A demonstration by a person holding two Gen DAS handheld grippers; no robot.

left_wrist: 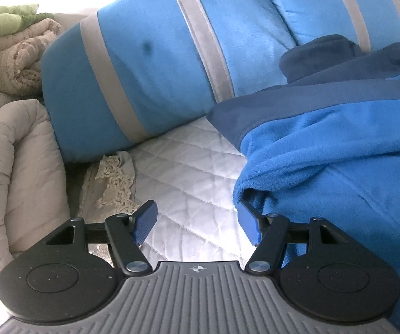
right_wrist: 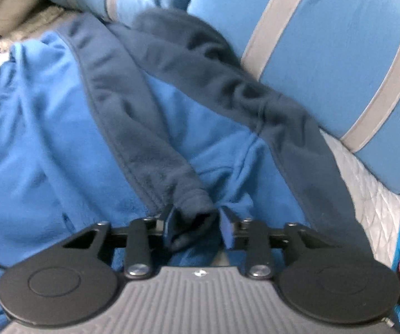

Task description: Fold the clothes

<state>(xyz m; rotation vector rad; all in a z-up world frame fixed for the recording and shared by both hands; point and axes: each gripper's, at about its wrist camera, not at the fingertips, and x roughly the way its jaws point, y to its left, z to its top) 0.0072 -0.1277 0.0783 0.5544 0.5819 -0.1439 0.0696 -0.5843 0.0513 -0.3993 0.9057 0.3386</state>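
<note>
1. Left wrist view: strong light from upper left; the area above the beige blankets is blown out to white.
2. White quilted cover glares beside the striped cushion.
3. Soft shadow lies under the blue fleece, next to that cushion.
4. Right wrist view: dimmer, blurred throughout; fleece texture smeared.
5. Both views: fisheye bending, dark corners.
</note>
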